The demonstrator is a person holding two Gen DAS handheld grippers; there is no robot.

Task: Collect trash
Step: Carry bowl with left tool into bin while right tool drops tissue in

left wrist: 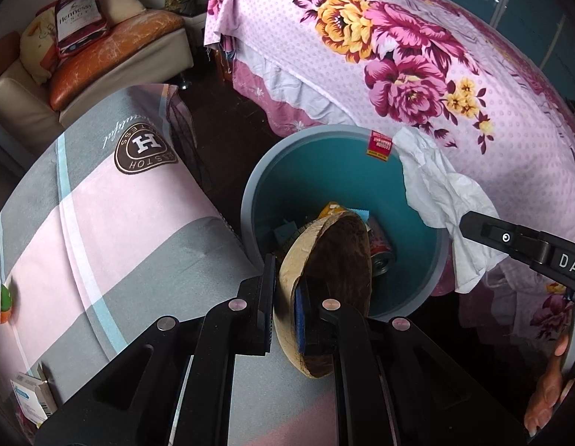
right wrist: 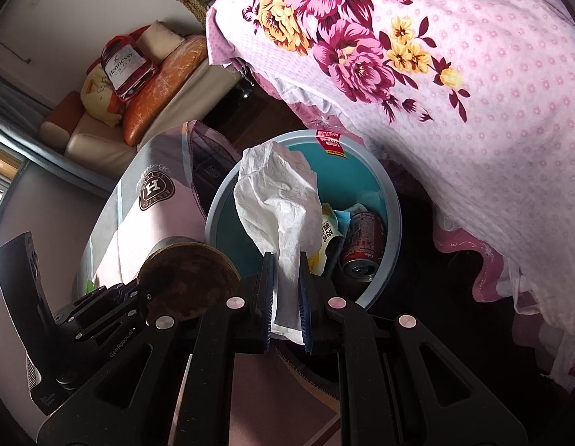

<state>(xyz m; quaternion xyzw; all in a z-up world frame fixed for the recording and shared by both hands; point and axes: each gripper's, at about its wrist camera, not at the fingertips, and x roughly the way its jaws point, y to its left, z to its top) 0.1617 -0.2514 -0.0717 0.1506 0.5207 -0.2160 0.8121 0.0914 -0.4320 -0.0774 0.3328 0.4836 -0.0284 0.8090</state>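
Observation:
A teal trash bin (left wrist: 336, 182) stands on the dark floor between two beds; it also shows in the right wrist view (right wrist: 380, 189). Inside lie a red can (right wrist: 362, 245) and wrappers (right wrist: 330, 230). My left gripper (left wrist: 285, 297) is shut on the rim of a brown coconut shell half (left wrist: 336, 260), held over the bin's near edge. My right gripper (right wrist: 286, 293) is shut on a crumpled white tissue (right wrist: 280, 200), held above the bin. The tissue also shows in the left wrist view (left wrist: 443, 200), and the shell shows in the right wrist view (right wrist: 187, 282).
A bed with a pink floral sheet (left wrist: 417, 55) is on the right. A grey and pink striped bedcover (left wrist: 101, 223) is on the left, with a small box (left wrist: 31, 397) on it. A sofa with cushions (left wrist: 101, 44) stands at the back.

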